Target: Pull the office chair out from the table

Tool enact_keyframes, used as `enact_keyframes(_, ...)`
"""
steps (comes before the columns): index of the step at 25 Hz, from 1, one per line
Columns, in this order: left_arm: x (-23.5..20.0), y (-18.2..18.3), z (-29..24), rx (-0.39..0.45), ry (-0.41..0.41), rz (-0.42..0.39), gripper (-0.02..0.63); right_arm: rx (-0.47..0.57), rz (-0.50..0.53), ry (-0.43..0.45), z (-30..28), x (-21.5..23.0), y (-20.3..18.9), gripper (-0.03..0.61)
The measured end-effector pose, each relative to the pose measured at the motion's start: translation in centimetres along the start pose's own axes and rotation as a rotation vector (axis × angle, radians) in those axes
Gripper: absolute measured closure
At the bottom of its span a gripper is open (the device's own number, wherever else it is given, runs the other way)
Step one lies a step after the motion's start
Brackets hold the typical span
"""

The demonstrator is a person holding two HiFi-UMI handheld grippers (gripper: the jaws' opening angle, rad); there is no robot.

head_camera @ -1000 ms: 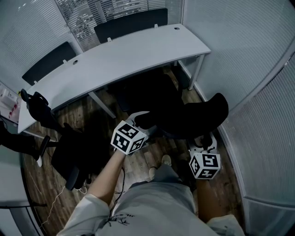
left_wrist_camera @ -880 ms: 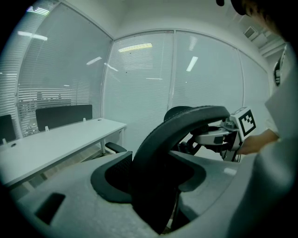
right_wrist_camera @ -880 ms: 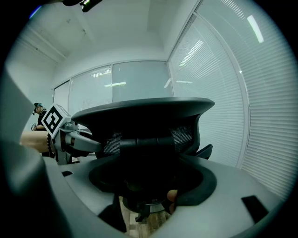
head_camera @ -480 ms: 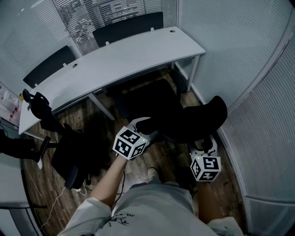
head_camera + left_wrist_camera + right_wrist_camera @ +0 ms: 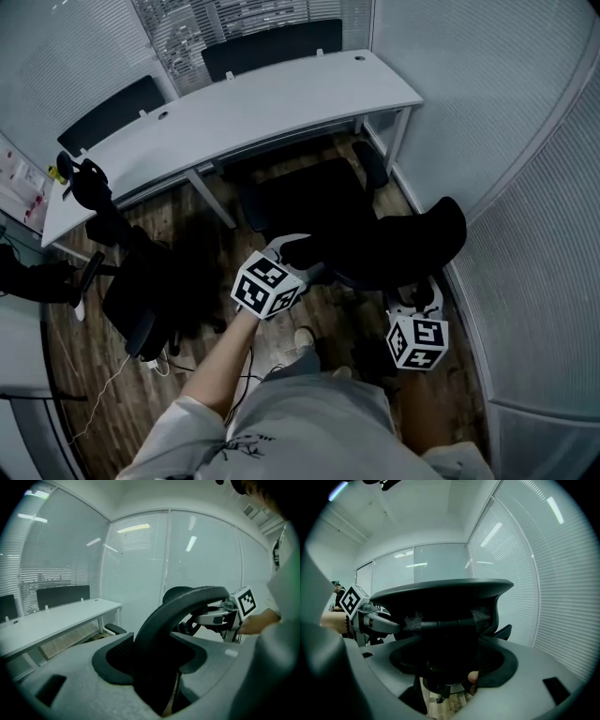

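Note:
The black office chair (image 5: 323, 202) stands in front of the curved white table (image 5: 253, 103), its seat toward the table and its backrest (image 5: 403, 246) toward me. My left gripper (image 5: 298, 249) is shut on the left end of the backrest's top edge. In the left gripper view that edge (image 5: 161, 630) fills the space between the jaws. My right gripper (image 5: 421, 287) is shut on the right end of the backrest, whose mesh back (image 5: 445, 604) sits between the jaws in the right gripper view.
A second black chair (image 5: 141, 295) stands close on the left over a white cable (image 5: 103, 412). Two more chairs (image 5: 272, 42) are behind the table. A black object (image 5: 84, 178) sits at the table's left end. Blind-covered glass walls (image 5: 525, 187) close in on the right.
Chair and both grippers have come back toward me together. More of the seat and an armrest now show in front of the table's edge. Both grips are unchanged.

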State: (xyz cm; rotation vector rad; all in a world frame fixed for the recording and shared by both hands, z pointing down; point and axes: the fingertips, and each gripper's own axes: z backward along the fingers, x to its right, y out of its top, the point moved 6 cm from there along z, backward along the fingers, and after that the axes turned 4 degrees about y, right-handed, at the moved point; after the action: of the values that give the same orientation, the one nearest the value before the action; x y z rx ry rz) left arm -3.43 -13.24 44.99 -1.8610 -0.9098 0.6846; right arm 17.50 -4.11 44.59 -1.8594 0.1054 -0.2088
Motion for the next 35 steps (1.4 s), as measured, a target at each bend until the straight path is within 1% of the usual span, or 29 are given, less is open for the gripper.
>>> enact_keyframes(20,8.7,-1.8,1.2,0.012,0.012,0.005,0.390,-0.015,0.001,0.010,7.9,2.3,-2.6,0.298)
enact_keyframes(29,11.9,-3.1,2.9,0.015,0.012,-0.002,0.391,-0.013,0.008,0.014,11.6,1.6,-4.0,0.298)
enact_keyframes(35,13.2,-3.4,3.8,0.005,0.004,0.002,0.390,-0.018,0.007,0.011,13.3,1.3,-4.2,0.298)
